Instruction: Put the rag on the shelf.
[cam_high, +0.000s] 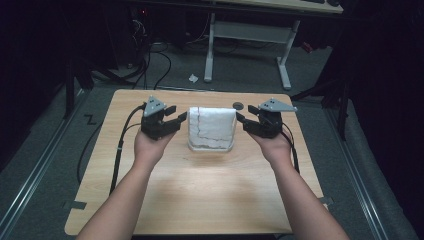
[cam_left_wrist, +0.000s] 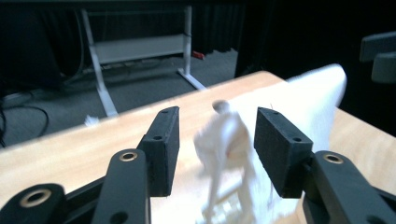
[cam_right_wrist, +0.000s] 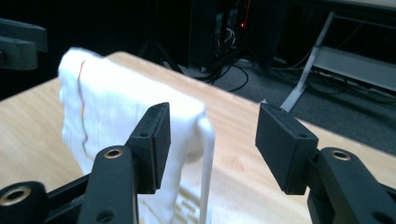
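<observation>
High view: white cloth (cam_high: 211, 127) hangs between both released grippers' spread fingers (cam_high: 181, 118), apart from them.

White cloth (cam_left_wrist: 299, 102) smeared by blur in left gripper view; pale frame (cam_left_wrist: 224, 158) under it just a ghost, shape unclear. Its foot is cut off at the bottom edge. Small dark disc (cam_high: 238, 105) on table (cam_high: 200, 195), too small to identify.

Both forearms reach forward from the near edge, palms turned inward. The left gripper (cam_high: 181, 119) and the right gripper (cam_high: 241, 120) point toward each other at the same height, each with its 2 jaws spread apart, gripping nothing.
</observation>
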